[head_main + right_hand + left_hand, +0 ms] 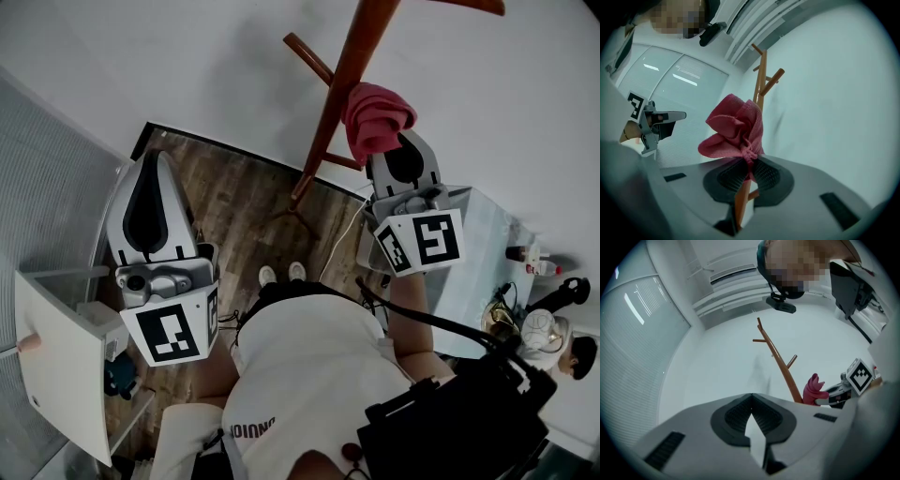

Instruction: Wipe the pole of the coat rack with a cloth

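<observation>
Coat rack [332, 112] cut off at head view's top edge; cloth [733, 129] hides part of it

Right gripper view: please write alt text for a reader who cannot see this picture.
The right gripper has its jaws shut on a bunched pink cloth, held in front of the brown pole of the coat rack, which rises against a white wall. The left gripper shows at the left edge, apart from the rack.
</observation>
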Tool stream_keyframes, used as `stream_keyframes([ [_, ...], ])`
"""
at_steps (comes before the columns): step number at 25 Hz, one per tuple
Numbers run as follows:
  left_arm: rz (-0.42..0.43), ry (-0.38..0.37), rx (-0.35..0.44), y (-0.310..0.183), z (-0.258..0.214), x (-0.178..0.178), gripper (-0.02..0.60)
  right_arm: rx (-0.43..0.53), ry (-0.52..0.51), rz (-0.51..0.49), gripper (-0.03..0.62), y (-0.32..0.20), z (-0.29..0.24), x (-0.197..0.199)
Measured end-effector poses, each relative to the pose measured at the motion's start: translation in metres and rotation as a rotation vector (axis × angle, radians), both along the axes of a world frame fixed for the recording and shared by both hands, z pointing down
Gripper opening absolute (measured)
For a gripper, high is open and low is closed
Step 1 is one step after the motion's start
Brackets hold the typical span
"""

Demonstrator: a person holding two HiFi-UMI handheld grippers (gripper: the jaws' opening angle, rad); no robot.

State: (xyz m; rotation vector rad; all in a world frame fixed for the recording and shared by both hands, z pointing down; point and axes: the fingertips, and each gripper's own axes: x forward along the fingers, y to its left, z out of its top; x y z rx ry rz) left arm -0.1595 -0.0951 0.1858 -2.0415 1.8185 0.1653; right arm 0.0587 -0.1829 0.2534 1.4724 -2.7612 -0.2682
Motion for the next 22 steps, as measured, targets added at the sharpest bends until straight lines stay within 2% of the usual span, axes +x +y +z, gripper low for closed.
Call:
stream_keyframes([
  [22, -0.004, 0.007, -0.025, -0.002, 0.010, 0.001, 0.014, -0.175, 0.083, 0.006, 0.046, -0.006, 0.071, 0.009],
])
